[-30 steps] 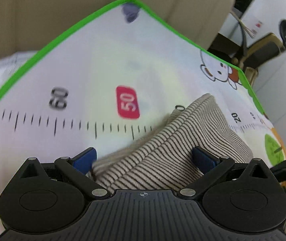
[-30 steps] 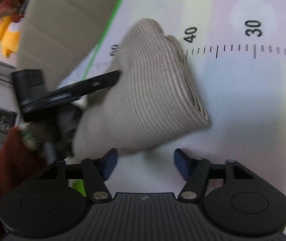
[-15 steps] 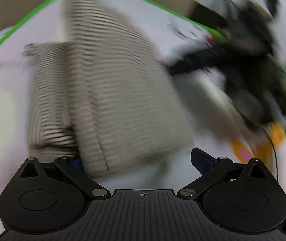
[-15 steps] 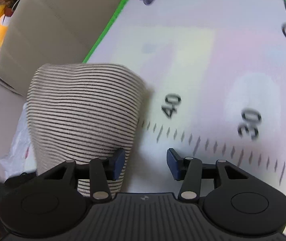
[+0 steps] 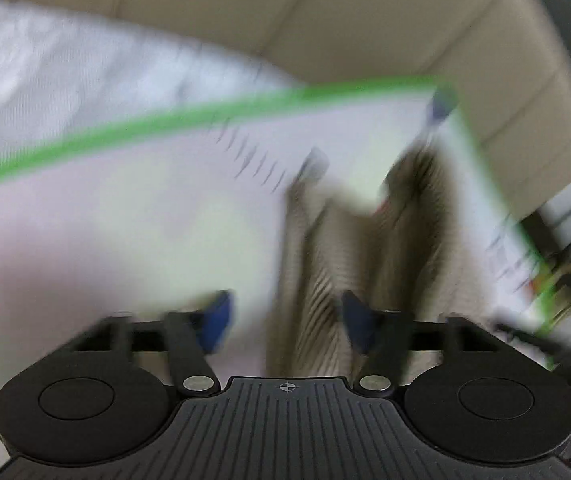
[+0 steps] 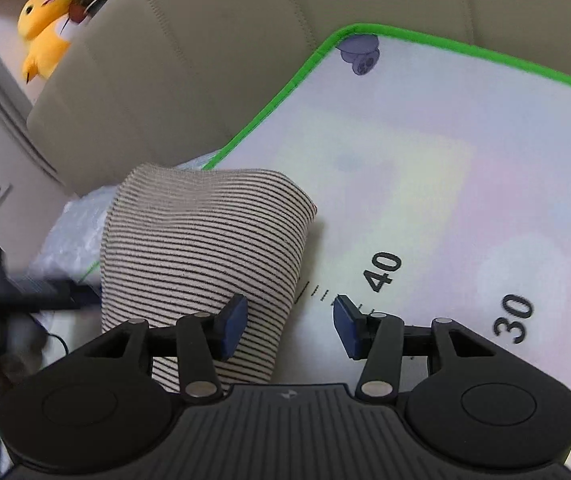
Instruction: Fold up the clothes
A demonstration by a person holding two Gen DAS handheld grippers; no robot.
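The striped garment (image 6: 205, 256) lay as a compact folded bundle at the left part of the mat (image 6: 465, 184), near its green border, with the printed ruler mark 40 just to the right of it. One second before, the same bundle was close to the left gripper, between its spread fingers, and half a second before it swung across that view in a blur. At this moment the left gripper (image 5: 285, 320) was released, its jaws apart and holding nothing, and its view was smeared by fast motion; the cloth (image 5: 365, 248) showed only as a blurred shape beyond the right finger. The right gripper (image 6: 289, 324) was also released and empty, with its left finger in front of the near edge of the bundle. The beige sofa (image 6: 213, 60) stood behind the mat. I judged that the bundle had been set down folded, so this piece looked finished.
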